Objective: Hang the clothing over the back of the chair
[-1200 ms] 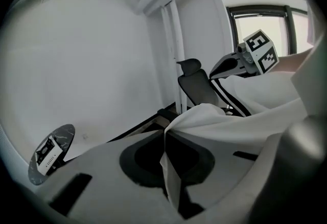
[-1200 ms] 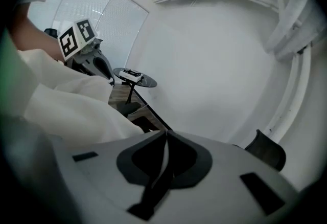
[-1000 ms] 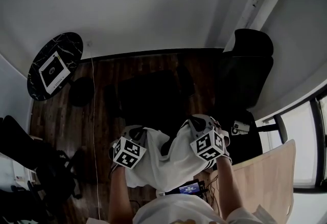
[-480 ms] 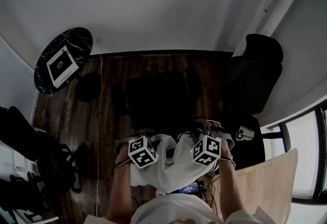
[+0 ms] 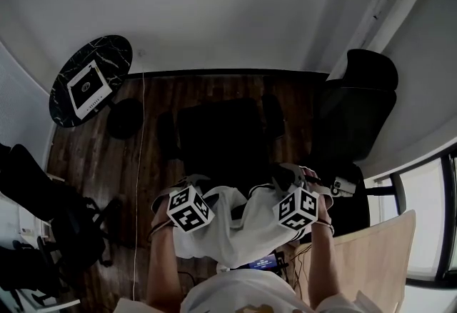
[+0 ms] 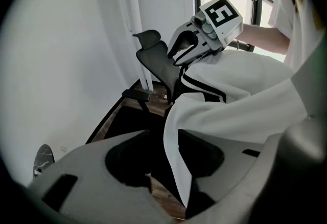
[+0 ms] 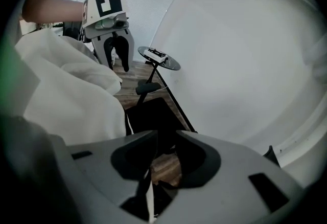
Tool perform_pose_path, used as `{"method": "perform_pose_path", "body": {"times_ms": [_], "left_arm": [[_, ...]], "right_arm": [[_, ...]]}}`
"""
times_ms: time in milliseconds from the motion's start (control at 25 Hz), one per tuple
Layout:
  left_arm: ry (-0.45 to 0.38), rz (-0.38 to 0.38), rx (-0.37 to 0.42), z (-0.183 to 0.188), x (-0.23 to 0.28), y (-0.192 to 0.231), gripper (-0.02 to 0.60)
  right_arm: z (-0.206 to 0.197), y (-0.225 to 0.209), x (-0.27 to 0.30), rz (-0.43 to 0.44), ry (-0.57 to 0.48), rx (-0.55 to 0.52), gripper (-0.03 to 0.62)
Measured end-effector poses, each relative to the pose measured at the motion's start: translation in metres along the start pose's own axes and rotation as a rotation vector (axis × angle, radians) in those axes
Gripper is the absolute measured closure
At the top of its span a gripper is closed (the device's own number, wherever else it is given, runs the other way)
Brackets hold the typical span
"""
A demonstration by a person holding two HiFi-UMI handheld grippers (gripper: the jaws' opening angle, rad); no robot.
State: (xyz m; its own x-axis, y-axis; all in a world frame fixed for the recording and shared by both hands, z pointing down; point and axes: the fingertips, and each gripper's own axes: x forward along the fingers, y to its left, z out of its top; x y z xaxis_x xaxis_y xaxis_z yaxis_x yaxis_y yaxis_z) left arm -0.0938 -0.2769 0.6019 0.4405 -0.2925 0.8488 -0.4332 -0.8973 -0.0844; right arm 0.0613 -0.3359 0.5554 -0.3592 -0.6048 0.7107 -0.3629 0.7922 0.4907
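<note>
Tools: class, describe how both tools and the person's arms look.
The left tool and right tool are pale grey plastic with curved jaws, each topped by a white cube printed with black square markers. Arms are bare below short white sleeves. Left jaws are opening, right closing, with clothing between both.

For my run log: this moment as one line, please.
white black-striped garment: draped over black chair | left gripper: jaws opening, cloth between | right gripper: jaws closing, cloth edge between
</note>
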Motion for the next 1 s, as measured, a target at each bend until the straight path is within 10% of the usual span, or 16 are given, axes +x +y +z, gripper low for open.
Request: {"method": "perform_pose_path", "body": {"times_ms": [240,560,680,800,1000], "left_arm": [[-0.014,0.002,-0.008,0.002,-0.005,-0.004,0.405],[0.048,-0.137,0.013,-0.001,0.017,-0.042,0.303],[0.084,-0.175,0.050,-0.006,0.020,-0.050,0.526],[0.100,-0.216,0.058,-0.008,0.022,-0.055,0.552],[0.132,-0.255,0.026,-0.011,0.025,-0.054,0.286]], "right_arm": [[0.009,-0.006,-0.015,-0.045,-0.037,-0.001,0.521],[0.003,0.044,-0.019,0.280,-0.011,0.118,0.386],[0.003,0.053,-0.022,0.339,0.000,0.134,0.375],[0.006,0.054,-0.026,0.339,-0.022,0.164,0.382],[0.006,0.052,-0.026,0.339,-0.037,0.196,0.388]]}}
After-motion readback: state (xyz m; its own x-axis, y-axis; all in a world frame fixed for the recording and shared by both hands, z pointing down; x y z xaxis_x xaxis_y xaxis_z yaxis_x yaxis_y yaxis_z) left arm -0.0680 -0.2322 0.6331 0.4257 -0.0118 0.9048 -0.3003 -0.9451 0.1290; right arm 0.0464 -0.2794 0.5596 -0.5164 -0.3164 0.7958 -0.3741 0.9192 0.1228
